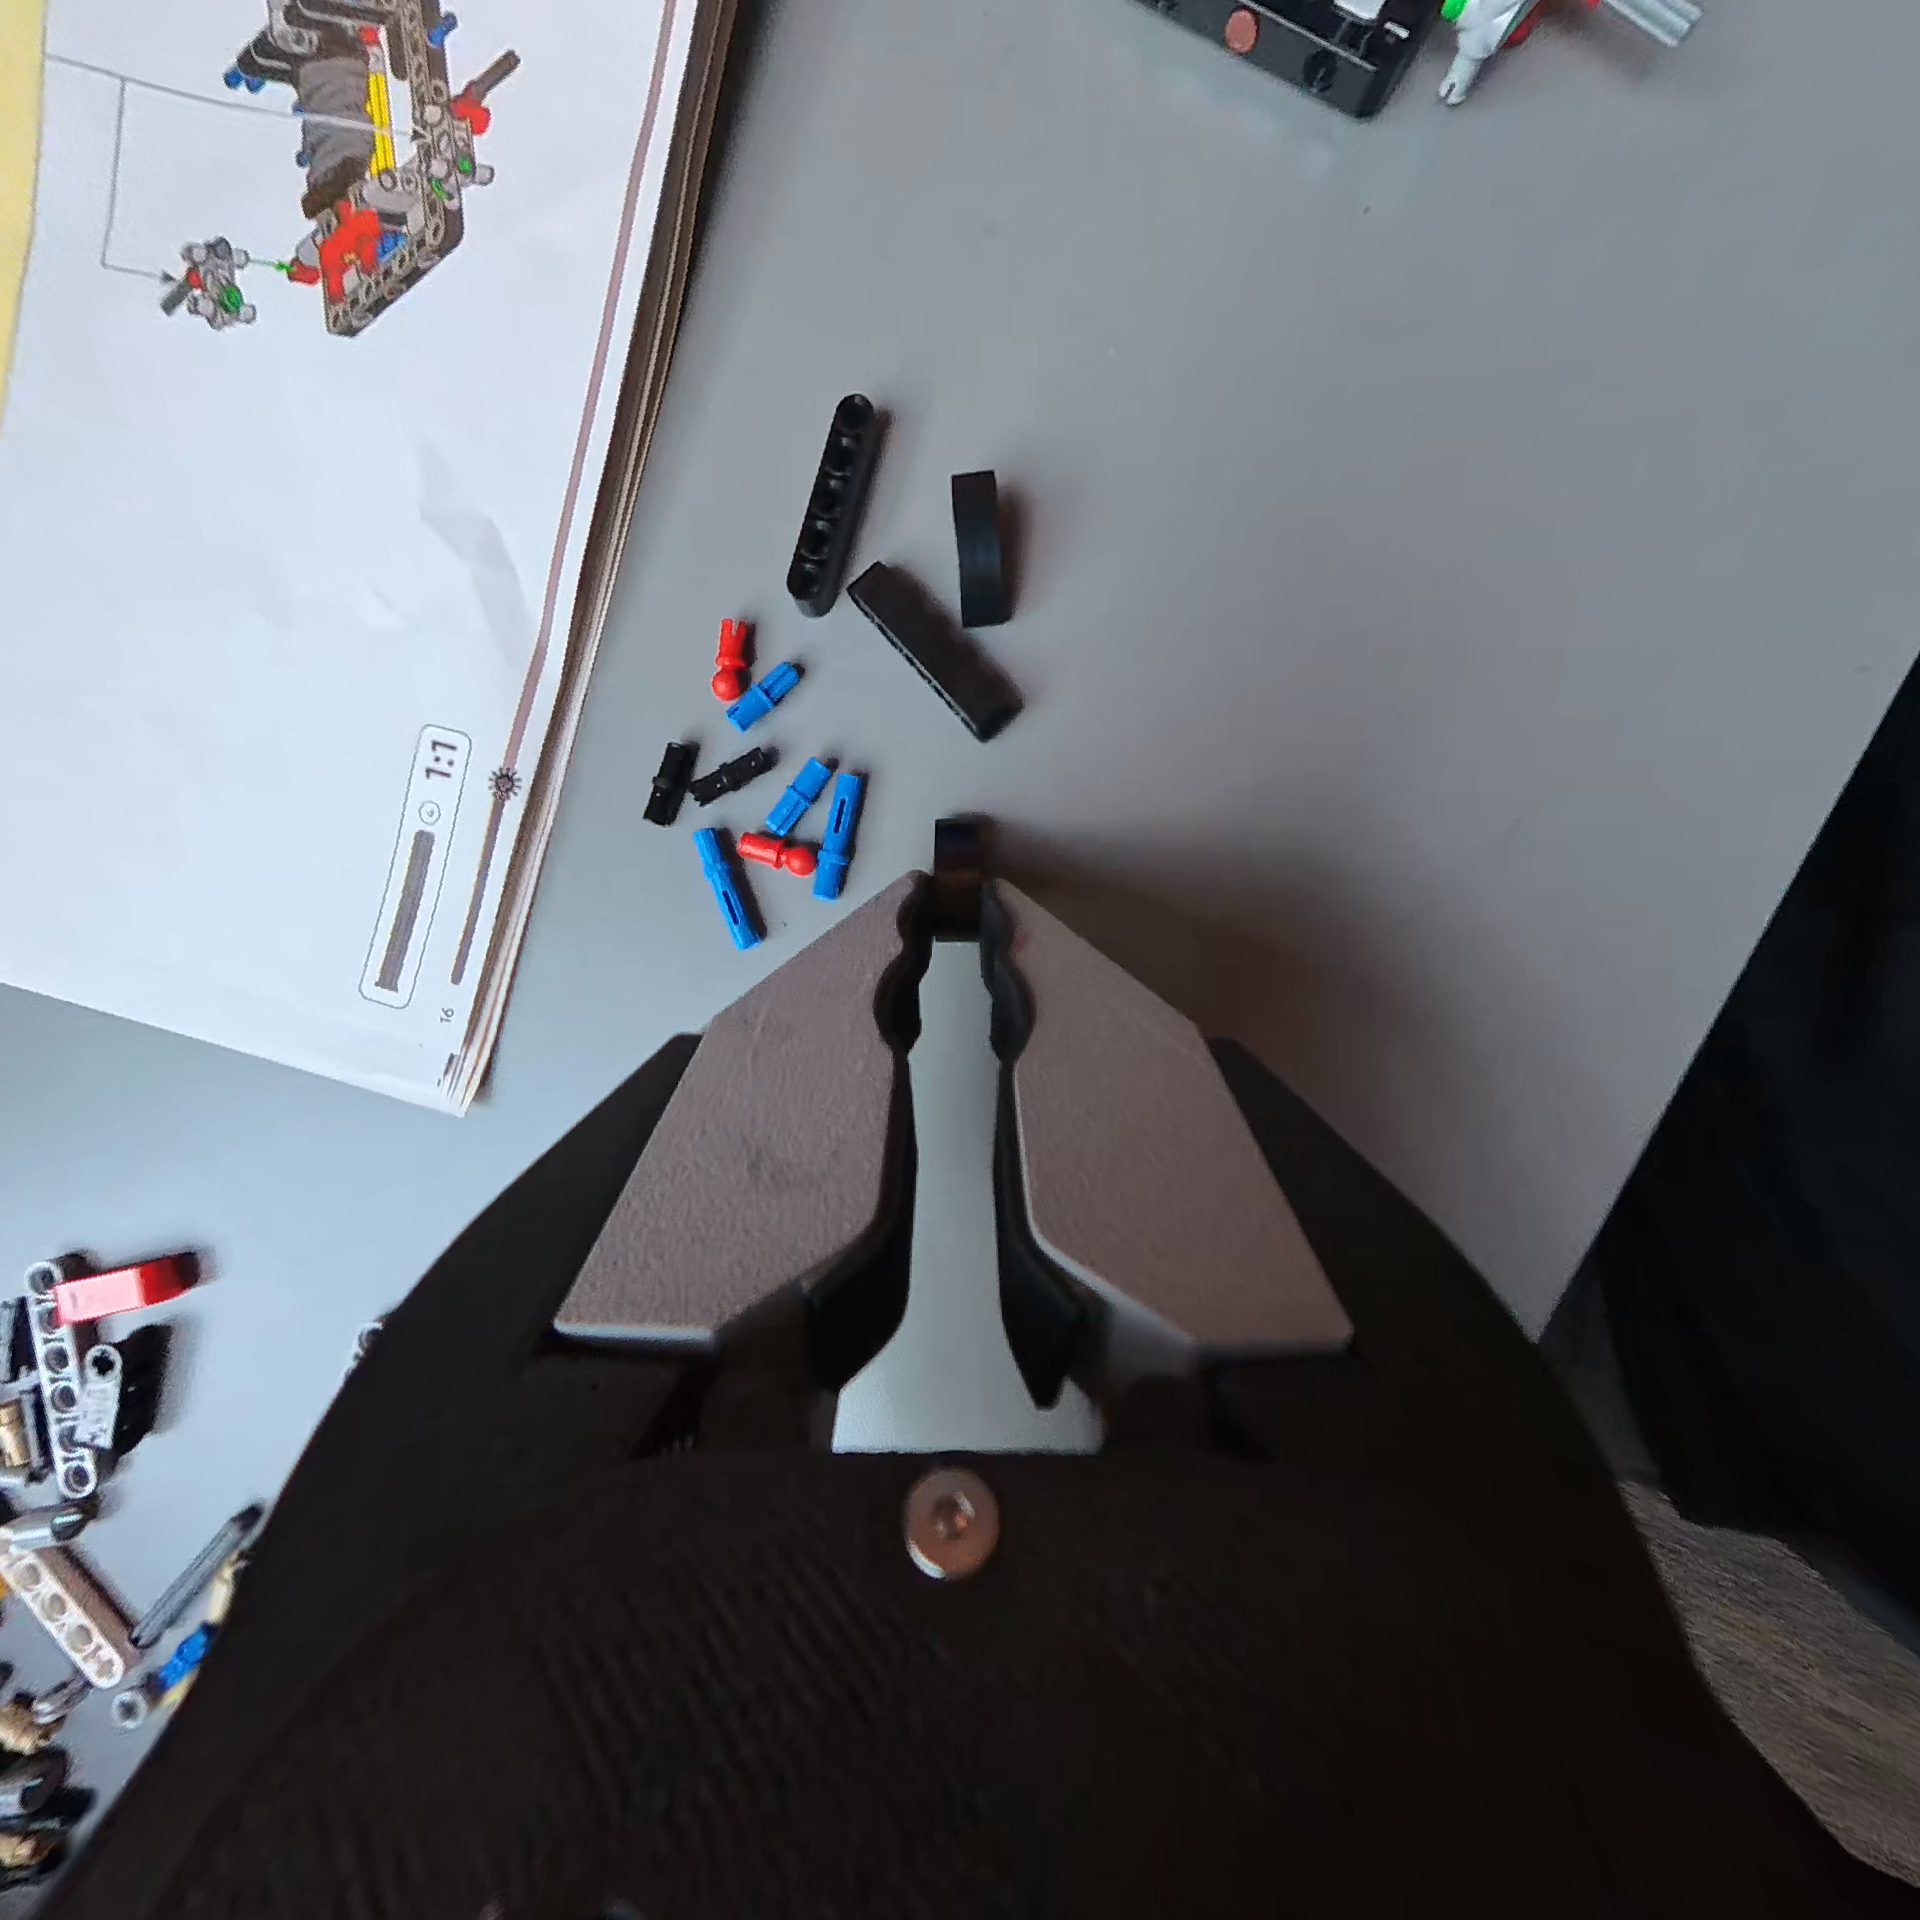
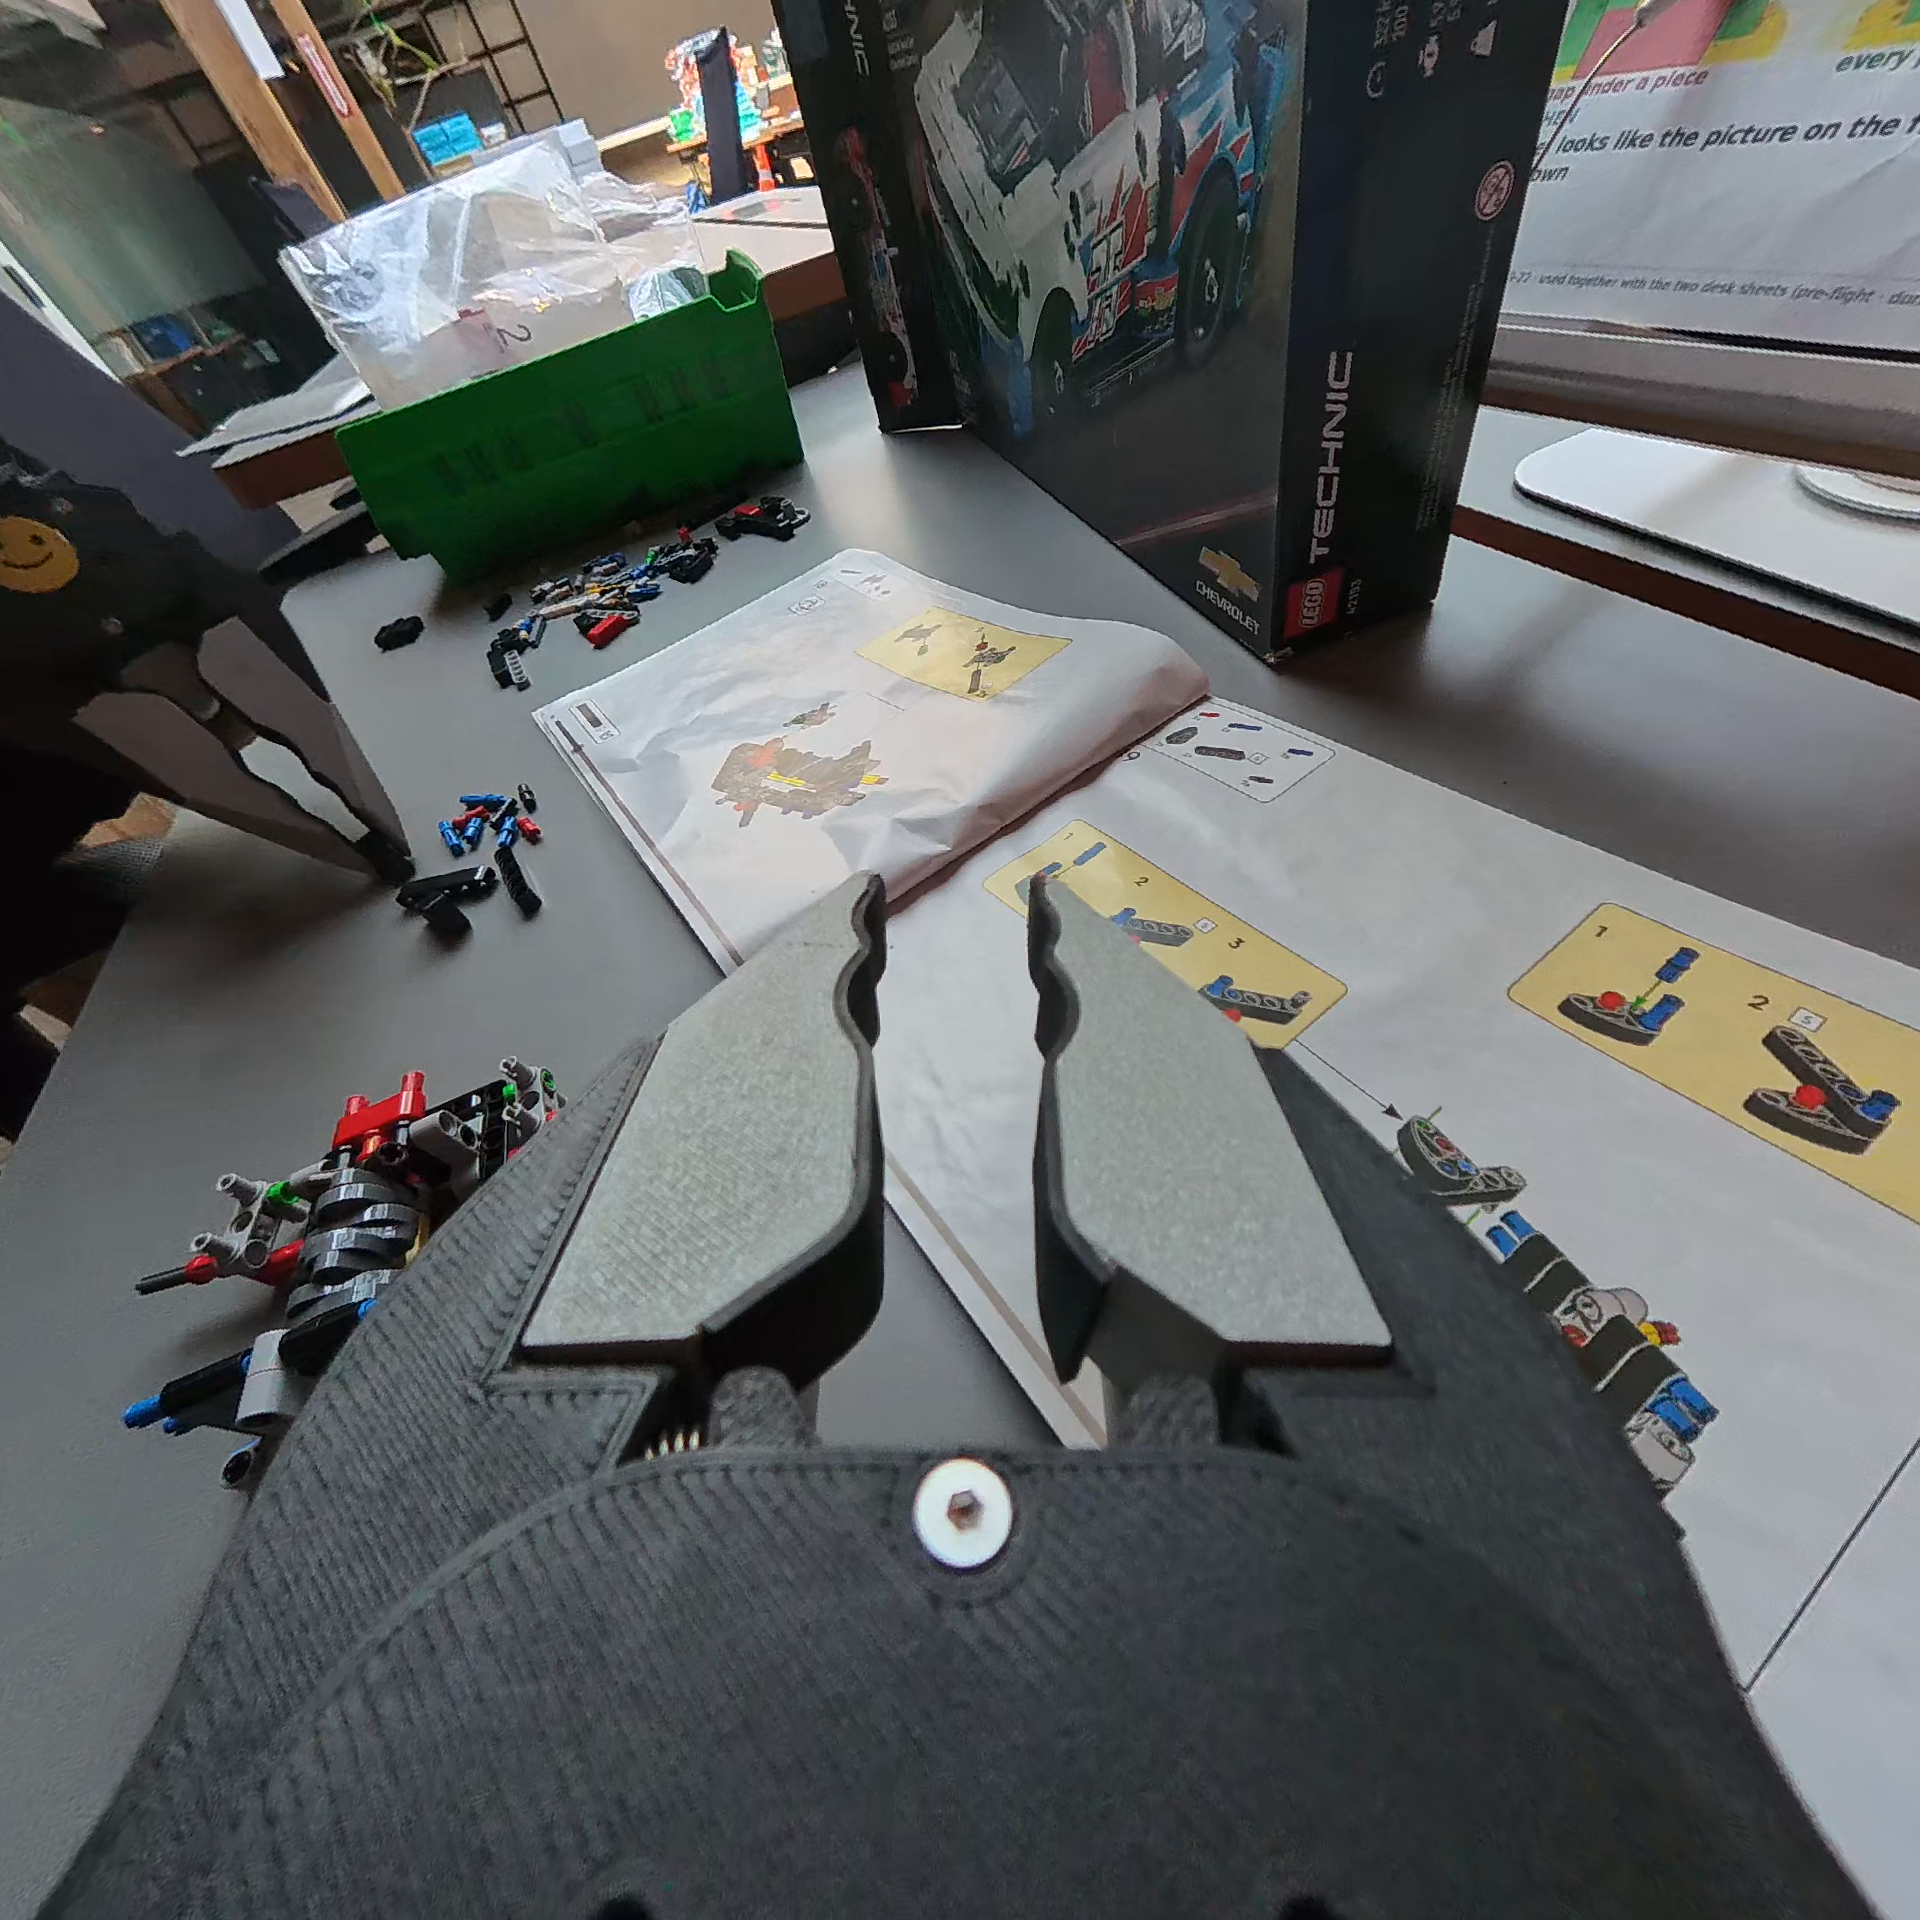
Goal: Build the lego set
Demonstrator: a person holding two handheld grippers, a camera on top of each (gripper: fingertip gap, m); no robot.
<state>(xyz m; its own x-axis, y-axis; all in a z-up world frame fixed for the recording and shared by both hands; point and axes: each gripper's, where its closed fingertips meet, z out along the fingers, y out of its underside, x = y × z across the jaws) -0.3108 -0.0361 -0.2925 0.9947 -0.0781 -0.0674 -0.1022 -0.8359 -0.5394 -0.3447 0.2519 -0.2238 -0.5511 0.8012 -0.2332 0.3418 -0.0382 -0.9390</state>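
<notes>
In the left wrist view, the left gripper (image 1: pixel 957 883) has its tips pinched narrow on a small black piece (image 1: pixel 957 862) just above the grey tabletop (image 1: pixel 1351 520). Just beyond the tips lie three black beams (image 1: pixel 837 504) and a loose cluster of blue pins (image 1: pixel 727 888), red pins (image 1: pixel 777 852) and black pins (image 1: pixel 670 781), all between the gripper and the right edge of the open instruction booklet (image 1: pixel 312 623). The booklet takes up the upper left of the tabletop. A heap of mixed grey, white and red parts (image 1: pixel 73 1382) sits at the lower left. A dark drop past the table's edge shows at right.

In the right wrist view, the right gripper (image 2: pixel 956 904) hangs wide apart and empty over the open booklet (image 2: pixel 862 748), which spreads across the middle of the dark grey tabletop (image 2: pixel 520 1039). The left gripper (image 2: pixel 384 857) shows at the left, its tips down at the surface beside the beams and pins (image 2: pixel 488 816). A partly built assembly (image 2: pixel 364 1195) of black, grey and red parts rests near the tabletop's near-left edge. Toward the far edge stand a green bin (image 2: pixel 571 436) holding clear plastic bags (image 2: pixel 468 260), scattered small parts (image 2: pixel 603 603) in front of it, and the upright set box (image 2: pixel 1195 312). A printed sheet (image 2: pixel 1714 156) leans at the far right; shelving and wooden posts fill the room behind.
</notes>
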